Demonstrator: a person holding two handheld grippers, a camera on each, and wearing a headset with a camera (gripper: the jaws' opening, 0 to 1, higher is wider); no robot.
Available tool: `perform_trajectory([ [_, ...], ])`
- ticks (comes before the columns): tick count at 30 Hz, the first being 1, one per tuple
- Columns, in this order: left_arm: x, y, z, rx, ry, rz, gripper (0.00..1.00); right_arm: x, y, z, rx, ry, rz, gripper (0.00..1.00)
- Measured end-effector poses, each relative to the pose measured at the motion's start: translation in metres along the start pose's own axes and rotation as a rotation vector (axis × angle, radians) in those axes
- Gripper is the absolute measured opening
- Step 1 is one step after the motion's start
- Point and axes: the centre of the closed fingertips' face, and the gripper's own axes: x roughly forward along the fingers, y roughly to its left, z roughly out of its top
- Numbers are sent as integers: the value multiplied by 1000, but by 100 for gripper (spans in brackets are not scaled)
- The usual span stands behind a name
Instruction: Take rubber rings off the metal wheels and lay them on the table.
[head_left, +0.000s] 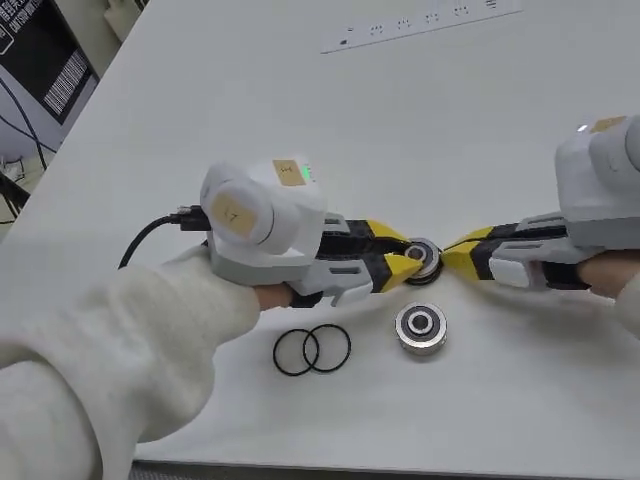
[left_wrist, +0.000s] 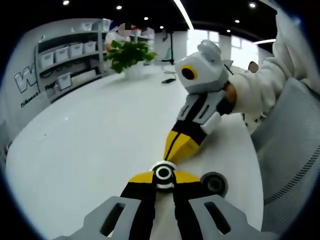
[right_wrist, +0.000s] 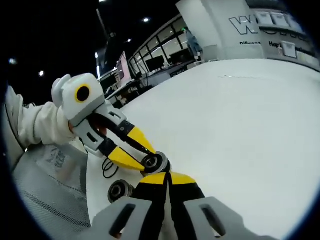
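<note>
On the table (head_left: 300, 120), the left hand-held gripper (head_left: 405, 262) pointed in from the left and the right hand-held gripper (head_left: 452, 250) from the right, their tips meeting at a metal wheel (head_left: 422, 256) between them. A second wheel (head_left: 421, 328) sat on the table just nearer than the first, with two overlapping rubber rings (head_left: 318, 351) lying flat to its left. A power strip (head_left: 420, 22) lay at the far edge.

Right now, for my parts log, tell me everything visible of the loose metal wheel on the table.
The loose metal wheel is a shiny silver disc with a dark centre, lying flat, bore up, on the white table near its front edge, right of two black rubber rings. Only the table touches it.
</note>
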Motion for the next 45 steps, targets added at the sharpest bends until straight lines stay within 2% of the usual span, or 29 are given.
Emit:
perform_trajectory([
  [5, 0, 1, -1, -10, -31, 10, 13, -4, -1, 3, 152, -61, 49, 0],
  [9, 0, 1, -1, -15, -53, 8, 13, -4, 0, 3, 171, -65, 64, 0],
  [12, -1, -1, 1, -16, -60, 8, 13, -5, 5, 10, 277, -105, 109, 0],
  [13, -1, -1, 1, -16, -61, 8, 13, -5, 2, 7, 272, -93, 95, 0],
  [14, -1, -1, 1, -16, -61, 8, 13, -5, 2, 7, 271, -98, 101, 0],
  [18, -1, -3, 2, -15, -63, 11, 13, -5, 5, 9, 377, -128, 153, 0],
  [21, -1, -3, 3, -14, -65, 13, 13, -5, 4, 9, 354, -129, 143, 0],
  [31, -2, -4, 3, -16, -59, 15, 13, -4, 9, 11, 395, -149, 172, 0],
  [45, 0, 1, 0, -18, -61, 15, 13, -4, 13, 13, 395, -163, 193, 0],
])
